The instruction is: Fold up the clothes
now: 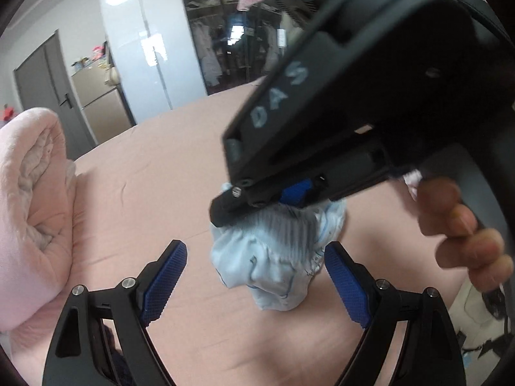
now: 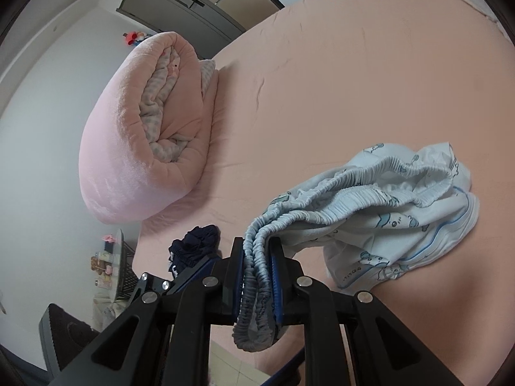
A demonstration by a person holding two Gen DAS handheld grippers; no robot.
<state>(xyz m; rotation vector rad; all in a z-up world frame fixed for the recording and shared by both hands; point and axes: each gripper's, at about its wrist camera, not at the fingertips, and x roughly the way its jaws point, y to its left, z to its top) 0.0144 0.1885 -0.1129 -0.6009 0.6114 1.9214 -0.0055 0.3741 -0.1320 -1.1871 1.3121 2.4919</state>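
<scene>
A small light-blue printed pair of pants [image 2: 396, 212] with an elastic waistband hangs over the pink bed sheet [image 2: 322, 80]. My right gripper [image 2: 257, 251] is shut on the gathered waistband and holds the pants up. In the left wrist view the pants [image 1: 276, 263] dangle bunched below the right gripper [image 1: 254, 202], which fills the upper right. My left gripper [image 1: 256, 257] is open, its blue pads on either side of the hanging pants, not touching them.
A rolled pink quilt [image 2: 141, 135] lies at the left of the bed, also in the left wrist view [image 1: 32, 212]. A dark navy garment [image 2: 193, 247] lies at the bed's near edge. A wardrobe [image 1: 235, 32] and cabinets stand beyond the bed.
</scene>
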